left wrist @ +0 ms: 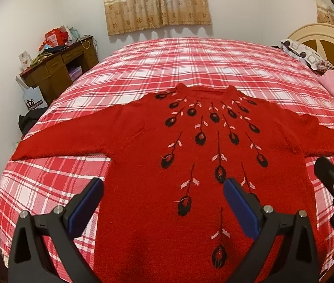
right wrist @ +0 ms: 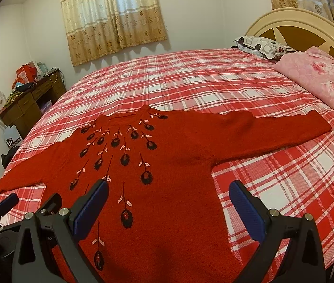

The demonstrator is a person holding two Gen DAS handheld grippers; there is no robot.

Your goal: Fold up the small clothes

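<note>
red sweater (left wrist: 190,165) flat, sleeves spread — bedspread (left wrist: 190,66) around

Both grippers are just hanging side by side right now, pointed forward and tilted down a bit. Left gripper (left wrist: 163,189) has its jaws spread wide, nothing between the blue pads. Right gripper (right wrist: 168,192) is the same deal: wide apart, empty, level with the left one.

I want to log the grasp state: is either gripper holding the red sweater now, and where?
Nothing is held. The left gripper and right gripper hover open above the red sweater, which lies spread flat.
</note>
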